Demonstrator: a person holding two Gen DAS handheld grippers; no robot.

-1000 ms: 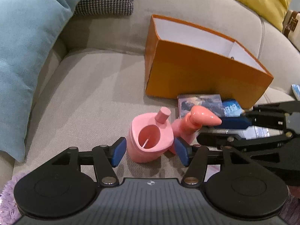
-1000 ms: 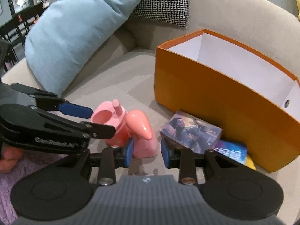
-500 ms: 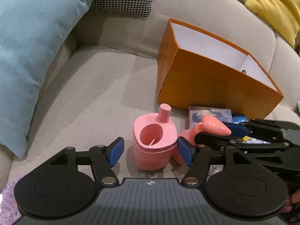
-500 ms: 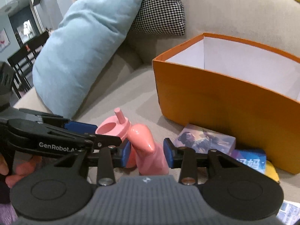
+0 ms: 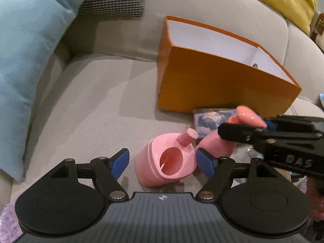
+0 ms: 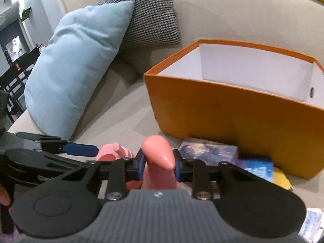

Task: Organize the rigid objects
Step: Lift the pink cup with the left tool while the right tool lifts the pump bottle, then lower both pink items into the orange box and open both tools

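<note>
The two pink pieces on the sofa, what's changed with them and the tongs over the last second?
The right tongs have just been closing and now clamp the pink pump top. The left tongs have just been opening around the pink cup, which now leans, unheld. The orange box and small picture box stayed put.

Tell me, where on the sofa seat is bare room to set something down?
Free: the seat between the blue pillow and the orange box. Crowded: in front of the box, with the pink cup, pink bottle and card boxes.
</note>
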